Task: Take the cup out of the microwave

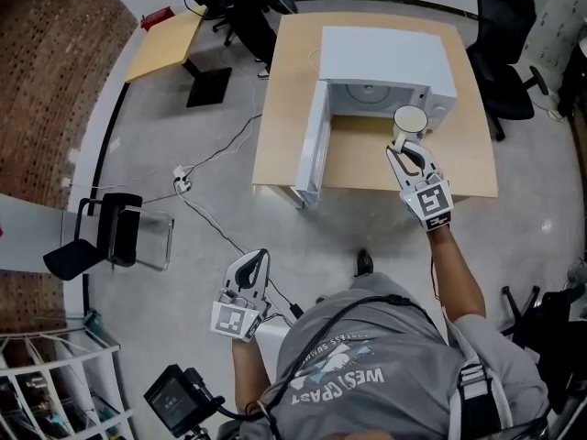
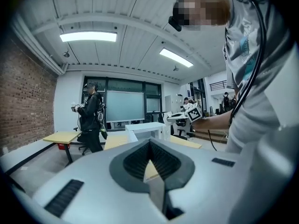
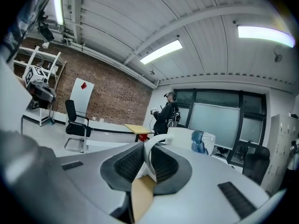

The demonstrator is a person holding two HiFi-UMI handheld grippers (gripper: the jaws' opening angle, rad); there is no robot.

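From above, the roof of the microwave (image 1: 385, 58) hides most of its cavity; the right gripper (image 1: 406, 150) covers the near side of the cup (image 1: 409, 117).

White cup (image 1: 410, 120), upright, open mouth seen from above, empty as far as visible. It's off the table (image 1: 477, 168), held by its handle in the closed jaws of the right gripper (image 1: 404, 147), just in front of the microwave's right front corner. White microwave (image 1: 385, 58) sits on the wooden table, door (image 1: 312, 149) swung wide open to the left, cavity lit and showing.
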